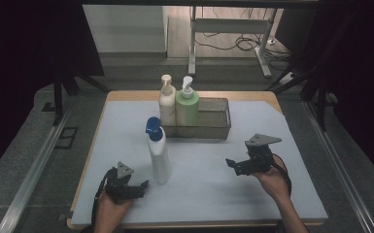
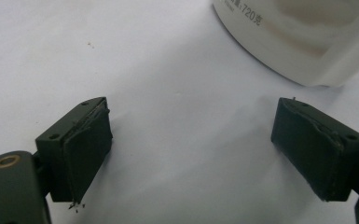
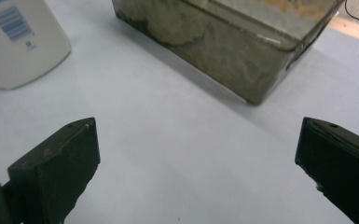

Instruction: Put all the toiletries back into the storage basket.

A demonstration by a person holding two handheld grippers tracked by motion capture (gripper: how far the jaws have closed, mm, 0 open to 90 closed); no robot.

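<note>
In the high view, the left gripper (image 1: pixel 135 187) lay low on the white table (image 1: pixel 213 194), near its front edge, with its jaws spread and nothing between them. Just beside it, to its right, the white bottle with the blue pump (image 1: pixel 158 151) stood upright on the table; gripper and bottle looked close but not touching. The right gripper (image 1: pixel 237 165) was held above the table on the right side, jaws also apart and empty, pointing left toward the bottle and well apart from it. Behind the bottle sat the clear bin (image 1: pixel 213 119). A cream pump bottle (image 1: pixel 166 103) and a green pump bottle (image 1: pixel 187 107) stood upright side by side in its left end; the rest of the bin looked empty.

In the left gripper view, the left gripper (image 2: pixel 191 140) had its two black jaws wide apart over bare white surface, gripping nothing. The base of the white bottle (image 2: pixel 298 42) rested on the table beyond the right-hand jaw, clear of it.

In the right gripper view, the right gripper (image 3: pixel 196 154) likewise showed its jaws spread wide with only table between them. The bin's smeared, translucent wall (image 3: pixel 224 51) stood ahead, and the white bottle's lower body (image 3: pixel 18 42), with a barcode on it, stood at the upper left.
</note>
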